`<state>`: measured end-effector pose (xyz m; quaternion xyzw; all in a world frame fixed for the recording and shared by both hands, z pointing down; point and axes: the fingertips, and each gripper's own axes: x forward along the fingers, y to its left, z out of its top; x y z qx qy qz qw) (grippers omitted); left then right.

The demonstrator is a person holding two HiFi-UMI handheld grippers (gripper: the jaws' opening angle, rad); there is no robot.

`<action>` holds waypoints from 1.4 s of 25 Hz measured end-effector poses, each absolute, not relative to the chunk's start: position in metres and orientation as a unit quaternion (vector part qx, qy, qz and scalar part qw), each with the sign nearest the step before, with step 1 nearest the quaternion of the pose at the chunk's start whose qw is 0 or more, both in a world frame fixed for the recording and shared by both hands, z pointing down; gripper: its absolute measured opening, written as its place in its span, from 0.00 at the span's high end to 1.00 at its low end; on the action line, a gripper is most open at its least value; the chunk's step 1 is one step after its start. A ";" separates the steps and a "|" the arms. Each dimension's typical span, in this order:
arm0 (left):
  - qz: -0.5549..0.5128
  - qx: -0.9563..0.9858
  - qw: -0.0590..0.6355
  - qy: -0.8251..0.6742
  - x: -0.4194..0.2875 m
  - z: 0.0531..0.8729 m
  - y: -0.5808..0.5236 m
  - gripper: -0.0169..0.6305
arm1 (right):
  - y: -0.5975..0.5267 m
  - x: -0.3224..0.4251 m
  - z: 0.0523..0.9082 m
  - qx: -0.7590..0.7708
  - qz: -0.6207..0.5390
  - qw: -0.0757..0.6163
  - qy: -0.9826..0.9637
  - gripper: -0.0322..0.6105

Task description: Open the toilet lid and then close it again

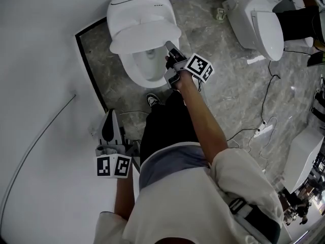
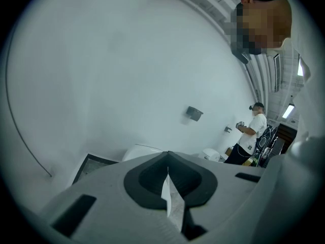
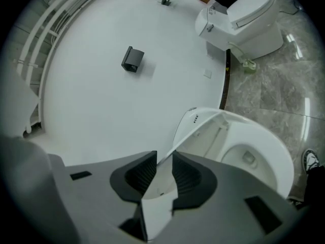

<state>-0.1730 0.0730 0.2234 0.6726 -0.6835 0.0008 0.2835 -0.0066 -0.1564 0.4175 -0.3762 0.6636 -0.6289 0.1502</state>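
Toilet lid [image 1: 144,37] is found at upper centre of the head view, tilted partway up over the bowl [image 1: 147,67], neither flat on the seat nor back against the tank.

Right gripper [image 1: 169,48] is set on the lid's right-hand edge. In the right gripper view its jaws are drawn narrow, with the white rim clamped between the dark pads.

Left gripper [image 1: 110,117] is held low at lower left, well apart from the toilet, with its jaws pressed together on nothing.

Progress (judged): mid-swing. Whether this is the raising or the lowering half is not settled by the frames. At the least, the lid is yet to be laid flat and released.

Writing: none legible. A short row of dark marks on the toilet's top [image 1: 156,5] is too small to read. Only black-and-white square patterns are borne by the marker cube [image 1: 199,67], no text. No brand is made out on the second toilet [image 1: 259,19] at upper right.
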 end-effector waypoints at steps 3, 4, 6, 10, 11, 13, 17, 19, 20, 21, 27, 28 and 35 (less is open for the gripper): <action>0.001 0.670 0.285 -0.686 -0.171 0.225 0.071 0.96 | -0.172 -0.011 0.411 -0.371 -0.628 0.152 0.667 0.83; 0.001 0.669 0.286 -0.686 -0.171 0.225 0.071 0.96 | -0.177 -0.013 0.409 -0.369 -0.628 0.152 0.668 0.83; 0.001 0.666 0.286 -0.688 -0.171 0.226 0.070 0.96 | -0.187 -0.015 0.405 -0.366 -0.628 0.154 0.669 0.83; 0.000 0.661 0.286 -0.694 -0.169 0.224 0.066 0.96 | -0.207 -0.019 0.396 -0.356 -0.630 0.158 0.672 0.83; 0.000 0.659 0.285 -0.696 -0.169 0.224 0.065 0.96 | -0.212 -0.021 0.394 -0.354 -0.629 0.159 0.674 0.83; -0.001 0.655 0.285 -0.699 -0.170 0.224 0.064 0.96 | -0.220 -0.024 0.390 -0.351 -0.626 0.159 0.678 0.83; -0.002 0.647 0.290 -0.705 -0.170 0.227 0.063 0.96 | -0.233 -0.028 0.387 -0.342 -0.630 0.166 0.678 0.83; 0.001 0.645 0.291 -0.707 -0.168 0.226 0.060 0.96 | -0.241 -0.029 0.385 -0.336 -0.635 0.172 0.673 0.83; 0.001 0.644 0.292 -0.707 -0.167 0.226 0.057 0.96 | -0.245 -0.029 0.384 -0.334 -0.637 0.175 0.672 0.84; 0.002 0.644 0.292 -0.707 -0.167 0.226 0.055 0.96 | -0.250 -0.030 0.383 -0.333 -0.637 0.177 0.672 0.84; 0.004 0.641 0.292 -0.710 -0.168 0.228 0.048 0.96 | -0.269 -0.037 0.379 -0.324 -0.642 0.183 0.670 0.83; 0.006 0.640 0.293 -0.710 -0.168 0.226 0.044 0.96 | -0.275 -0.038 0.378 -0.323 -0.644 0.184 0.669 0.83; 0.015 0.629 0.297 -0.718 -0.170 0.221 0.022 0.96 | -0.312 -0.041 0.374 -0.315 -0.653 0.189 0.663 0.84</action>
